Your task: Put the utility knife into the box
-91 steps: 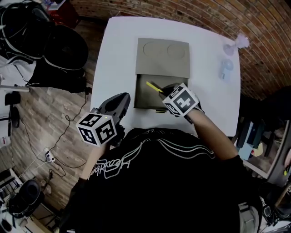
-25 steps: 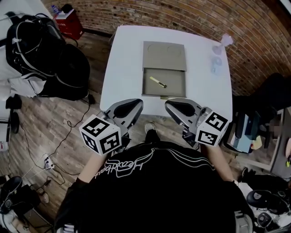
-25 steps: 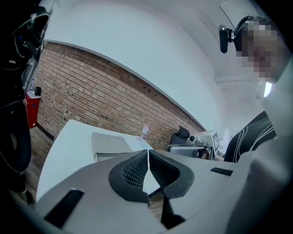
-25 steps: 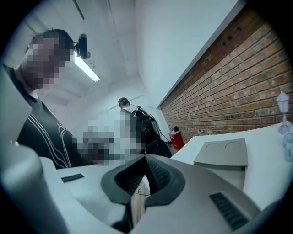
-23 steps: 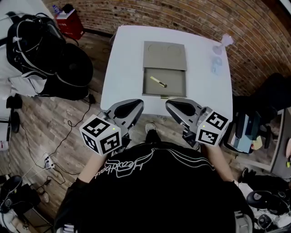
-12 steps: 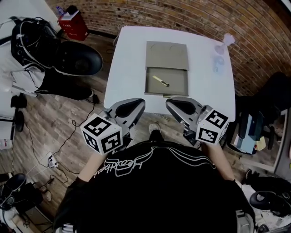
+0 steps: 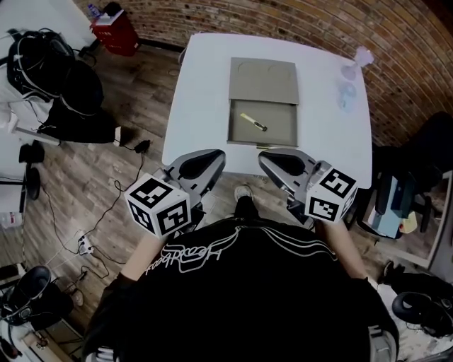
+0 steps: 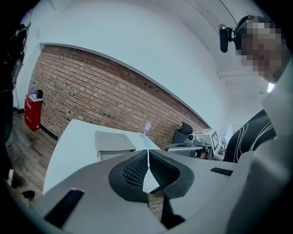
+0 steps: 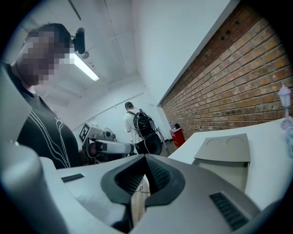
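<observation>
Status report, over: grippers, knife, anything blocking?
Left gripper shut, empty; right gripper shut, empty. Utility knife lies inside the box. Lid lies behind it, nothing covering the knife.

White table [image 7: 198, 92] stands near brick wall [image 7: 297, 21]; clear plastic items [image 7: 348, 90] lie by its right edge. Wood floor [image 7: 141, 120] carries red container [image 7: 117, 35], black bags [image 7: 42, 63] and power strip [image 7: 85, 245]. Person with black backpack [image 9: 132, 119] stands beyond.

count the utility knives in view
1. The utility knife lies inside the open box, toward its left side, on the white table. Anything under the lid beyond the box would be hidden.
</observation>
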`<state>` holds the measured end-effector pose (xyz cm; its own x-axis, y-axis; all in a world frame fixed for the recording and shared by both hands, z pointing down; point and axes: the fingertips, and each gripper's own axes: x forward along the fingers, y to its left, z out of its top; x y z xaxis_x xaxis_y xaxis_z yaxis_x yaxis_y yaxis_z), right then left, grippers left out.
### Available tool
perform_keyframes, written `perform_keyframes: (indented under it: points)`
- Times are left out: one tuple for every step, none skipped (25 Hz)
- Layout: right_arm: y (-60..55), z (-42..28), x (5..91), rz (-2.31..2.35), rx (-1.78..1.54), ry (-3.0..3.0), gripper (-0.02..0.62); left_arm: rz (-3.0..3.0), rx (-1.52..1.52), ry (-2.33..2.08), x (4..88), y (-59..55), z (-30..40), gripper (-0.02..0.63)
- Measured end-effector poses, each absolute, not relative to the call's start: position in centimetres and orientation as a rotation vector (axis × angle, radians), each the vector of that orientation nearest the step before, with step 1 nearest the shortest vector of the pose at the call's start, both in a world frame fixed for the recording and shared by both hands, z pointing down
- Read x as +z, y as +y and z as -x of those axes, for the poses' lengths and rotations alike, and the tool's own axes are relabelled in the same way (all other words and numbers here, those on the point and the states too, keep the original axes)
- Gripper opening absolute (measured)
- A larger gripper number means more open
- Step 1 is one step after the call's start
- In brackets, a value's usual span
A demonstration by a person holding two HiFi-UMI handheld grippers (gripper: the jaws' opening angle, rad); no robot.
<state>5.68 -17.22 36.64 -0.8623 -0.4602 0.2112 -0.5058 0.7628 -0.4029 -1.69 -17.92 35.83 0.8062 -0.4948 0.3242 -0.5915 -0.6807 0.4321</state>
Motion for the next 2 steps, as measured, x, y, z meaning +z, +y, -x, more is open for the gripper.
perform_keyframes:
  points:
    - [-17.41, -5.69, 36.83, -0.785, 0.697, -2.852, 0.002, -2.460, 0.248, -0.803, 36.01, -18.08, 1.65, 0.035]
    - [-17.60, -5.69, 37.01, -0.785, 0.698, -2.849, 0.002, -2.458, 0.251, -0.802, 36.19, -18.25, 1.61, 0.035]
